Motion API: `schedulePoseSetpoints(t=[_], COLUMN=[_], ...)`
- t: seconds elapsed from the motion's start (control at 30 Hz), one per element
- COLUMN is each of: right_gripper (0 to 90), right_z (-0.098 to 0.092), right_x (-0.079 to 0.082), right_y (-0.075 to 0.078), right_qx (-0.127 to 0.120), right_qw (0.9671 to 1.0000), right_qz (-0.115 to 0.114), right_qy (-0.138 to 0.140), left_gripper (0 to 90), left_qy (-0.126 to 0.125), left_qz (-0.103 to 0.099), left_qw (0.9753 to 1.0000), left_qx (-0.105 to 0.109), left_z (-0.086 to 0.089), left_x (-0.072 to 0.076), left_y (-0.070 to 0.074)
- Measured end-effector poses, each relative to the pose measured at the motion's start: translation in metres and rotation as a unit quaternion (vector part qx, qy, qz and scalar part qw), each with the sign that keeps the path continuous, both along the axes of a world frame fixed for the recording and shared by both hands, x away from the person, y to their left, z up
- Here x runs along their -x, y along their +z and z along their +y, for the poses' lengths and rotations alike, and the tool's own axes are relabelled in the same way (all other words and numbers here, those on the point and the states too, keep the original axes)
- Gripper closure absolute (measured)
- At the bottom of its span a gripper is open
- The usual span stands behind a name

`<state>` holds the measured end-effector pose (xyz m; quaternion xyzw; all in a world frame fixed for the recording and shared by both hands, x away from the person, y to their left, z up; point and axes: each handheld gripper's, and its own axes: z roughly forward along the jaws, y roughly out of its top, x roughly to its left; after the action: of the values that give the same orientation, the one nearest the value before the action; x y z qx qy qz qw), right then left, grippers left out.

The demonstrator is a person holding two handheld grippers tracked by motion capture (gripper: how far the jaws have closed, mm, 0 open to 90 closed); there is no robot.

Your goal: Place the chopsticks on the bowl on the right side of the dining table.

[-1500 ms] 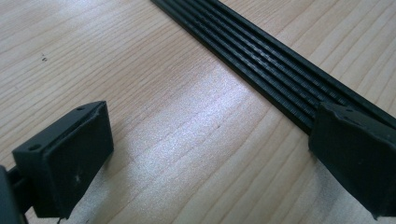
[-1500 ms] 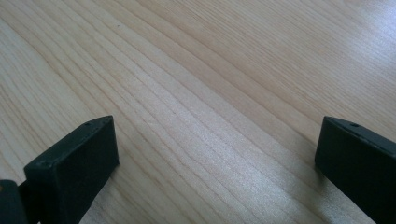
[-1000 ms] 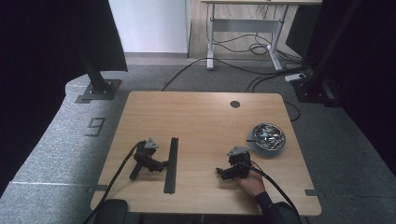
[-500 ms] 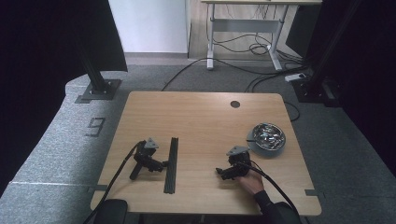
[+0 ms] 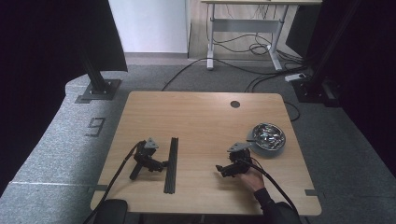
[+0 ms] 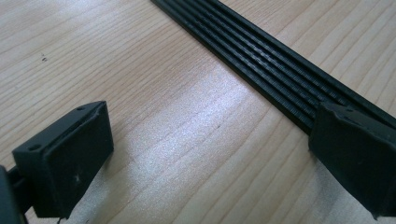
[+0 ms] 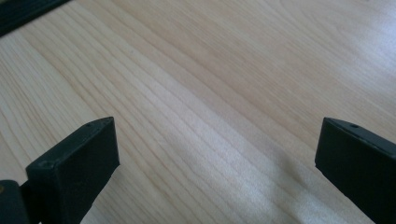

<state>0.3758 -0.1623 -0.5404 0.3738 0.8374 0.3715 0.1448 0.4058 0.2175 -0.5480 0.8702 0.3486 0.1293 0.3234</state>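
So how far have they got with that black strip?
Barely begun. The strip lies flat on the table, ungripped. The left gripper rests beside it, open, one jaw at its edge. The right gripper, held by a hand, is open over bare wood. Gripping and moving remain.

The high view looks forward and down from above the near edge of the wooden table, far enough to take in the whole top and the floor beyond. The left gripper view sits low over the tabletop, close beside the black ribbed rail, which the high view shares. The right gripper view skims bare wood, equally near
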Motion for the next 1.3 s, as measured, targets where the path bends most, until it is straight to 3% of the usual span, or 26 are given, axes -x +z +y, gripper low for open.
schedulePoseSetpoints(t=[0.87,1.3], right_gripper=[0.0,0.0], right_z=[0.029,0.058], right_x=[-0.013,-0.023], right_y=[0.013,0.015], right_qx=[0.009,0.016], right_qw=[0.9994,0.9987], right_qz=[0.013,0.022], right_qy=[0.030,0.044], left_gripper=[0.0,0.0], left_qy=[0.000,0.000], left_qz=[0.000,0.000], left_qw=[1.0000,1.0000], left_qx=[0.000,0.000], left_z=[0.000,0.000], left_x=[0.000,0.000], left_y=[0.000,0.000])
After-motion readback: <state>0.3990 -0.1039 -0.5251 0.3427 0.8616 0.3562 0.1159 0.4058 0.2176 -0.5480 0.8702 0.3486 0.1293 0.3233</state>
